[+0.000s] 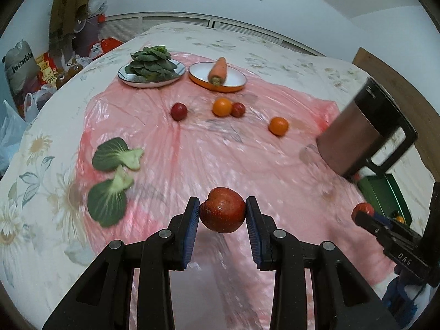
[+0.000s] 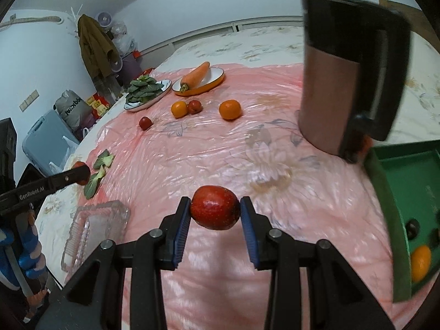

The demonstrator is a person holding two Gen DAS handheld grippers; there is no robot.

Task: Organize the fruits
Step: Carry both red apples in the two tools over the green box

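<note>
Red apples pinched in both the left gripper (image 1: pixel 222 214) and right gripper (image 2: pixel 215 211), mid-carry above the bed; next, likely lowering each into the green tray (image 2: pixel 396 192).

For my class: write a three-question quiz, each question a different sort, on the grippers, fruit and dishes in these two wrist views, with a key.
1. True or false: each gripper, left and right, is shut on a red fruit.
2. Multiple choice: the carrot lies in A) the green tray, B) the orange dish, C) the clear box.
3. Fill in: the number of loose oranges on the pink sheet, besides the one in the green tray, is ____.

Key:
1. True: the left holds one red fruit, the right holds another.
2. B.
3. Two: one beside a small red fruit, one alone.
</note>
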